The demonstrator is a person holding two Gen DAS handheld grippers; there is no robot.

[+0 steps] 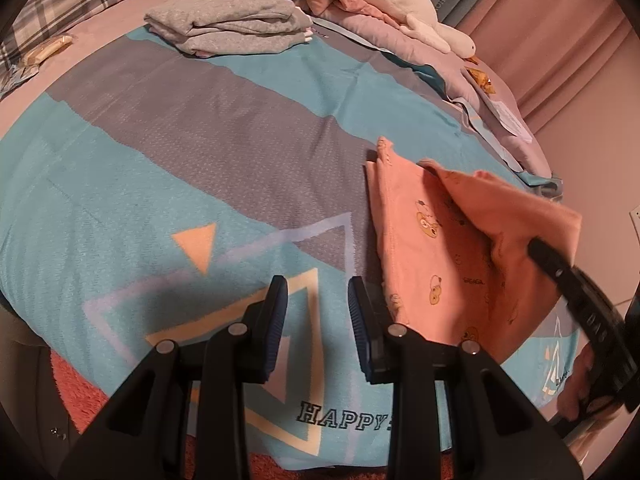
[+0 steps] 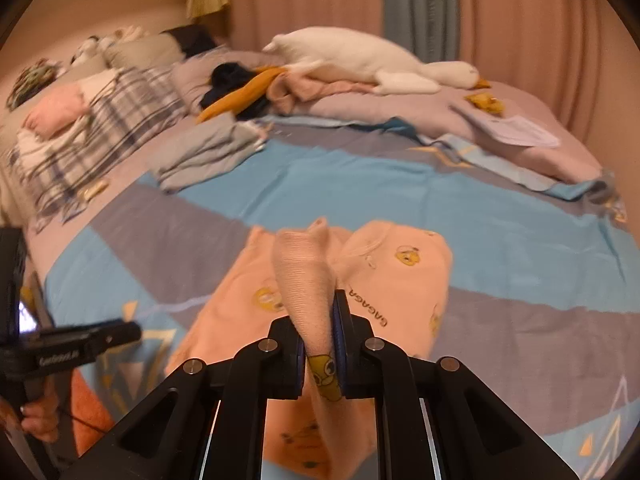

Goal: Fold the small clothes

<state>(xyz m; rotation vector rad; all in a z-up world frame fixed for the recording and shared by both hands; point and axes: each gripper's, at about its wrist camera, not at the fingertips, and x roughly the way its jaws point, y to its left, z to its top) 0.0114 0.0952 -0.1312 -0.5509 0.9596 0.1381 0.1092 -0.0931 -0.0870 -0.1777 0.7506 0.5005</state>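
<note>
Item: small peach cotton garment printed with yellow cartoon ducks [image 1: 424, 248], on the teal-and-grey patterned bedspread [image 1: 160, 168]. Its long axis runs away from me.

My right tool [image 2: 320, 344]: clamped on a lifted fold of the garment.

My left tool [image 1: 318, 320]: gaping, empty, just left of the garment's near edge, the nearer one to that free edge.

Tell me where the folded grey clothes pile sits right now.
The grey pile lies at the bed's far end, upper centre in the left wrist view, just in front of the white plush goose and well beyond the pink garment.
</note>
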